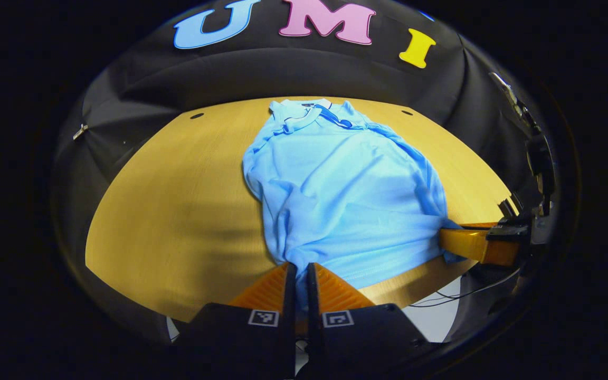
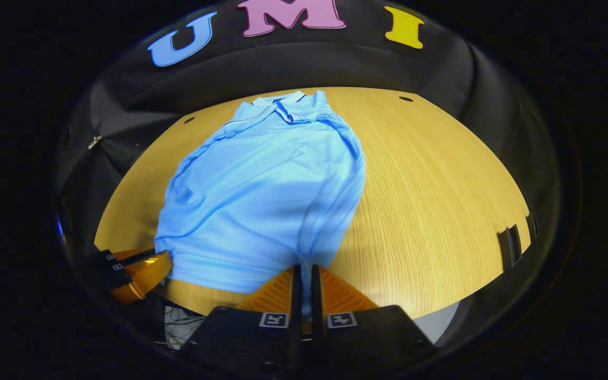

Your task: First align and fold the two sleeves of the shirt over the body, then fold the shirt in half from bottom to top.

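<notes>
A light blue polo shirt (image 1: 335,190) lies on the wooden table (image 1: 177,211), collar at the far end, both sleeves folded in over the body. My left gripper (image 1: 298,269) is shut on the shirt's bottom hem at its left corner, with cloth pinched between the fingers. In the right gripper view the same shirt (image 2: 262,195) shows, and my right gripper (image 2: 304,270) is shut on the hem at the right corner. The right gripper (image 1: 454,240) also appears at the hem's far side in the left gripper view, and the left gripper (image 2: 151,269) appears at lower left in the right gripper view.
The table (image 2: 430,200) has bare wood on both sides of the shirt. Small dark holes (image 1: 197,115) sit near its far corners. Black cloth walls stand behind. Cables (image 1: 452,295) hang below the table's near edge.
</notes>
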Motion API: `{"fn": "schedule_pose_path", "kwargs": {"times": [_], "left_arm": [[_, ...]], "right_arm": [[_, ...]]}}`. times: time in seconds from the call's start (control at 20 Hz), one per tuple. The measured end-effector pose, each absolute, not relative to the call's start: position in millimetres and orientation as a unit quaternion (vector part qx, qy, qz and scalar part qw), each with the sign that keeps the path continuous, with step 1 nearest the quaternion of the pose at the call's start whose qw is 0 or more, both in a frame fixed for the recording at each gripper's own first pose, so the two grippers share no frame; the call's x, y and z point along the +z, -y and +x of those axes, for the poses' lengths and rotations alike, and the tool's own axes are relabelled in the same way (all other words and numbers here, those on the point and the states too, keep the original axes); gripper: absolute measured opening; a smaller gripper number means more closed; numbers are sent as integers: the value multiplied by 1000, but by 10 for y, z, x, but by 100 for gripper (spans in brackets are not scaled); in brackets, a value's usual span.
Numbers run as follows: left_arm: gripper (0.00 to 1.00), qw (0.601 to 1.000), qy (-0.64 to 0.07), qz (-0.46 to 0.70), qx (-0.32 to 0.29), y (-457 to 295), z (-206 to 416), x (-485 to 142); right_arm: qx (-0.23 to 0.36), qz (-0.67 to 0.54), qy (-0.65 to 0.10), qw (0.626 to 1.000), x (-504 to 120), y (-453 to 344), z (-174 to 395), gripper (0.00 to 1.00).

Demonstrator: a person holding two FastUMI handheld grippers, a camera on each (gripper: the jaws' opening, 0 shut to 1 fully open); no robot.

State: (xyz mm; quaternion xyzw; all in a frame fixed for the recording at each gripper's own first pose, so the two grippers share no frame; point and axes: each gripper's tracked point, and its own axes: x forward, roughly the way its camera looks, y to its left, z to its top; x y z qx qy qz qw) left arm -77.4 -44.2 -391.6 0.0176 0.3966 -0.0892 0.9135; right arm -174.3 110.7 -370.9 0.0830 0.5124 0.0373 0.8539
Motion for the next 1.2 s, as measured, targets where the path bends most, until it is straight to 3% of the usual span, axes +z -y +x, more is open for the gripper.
{"fn": "schedule_pose_path", "kwargs": {"times": [0.1,0.75,1.2], "left_arm": [[7,914,-397,-5,-90,435,-760,-3897],[6,905,-415,-16,-92,410,-656,-3805],[6,919,-384,-26,-89,359,-230,-3091]], "right_arm": [[59,77,-510,855,-3700,-1139,-1737,5],[81,91,-513,850,-3621,-1161,-1591,5],[111,77,-474,870,-3132,-1230,-914,5]]}}
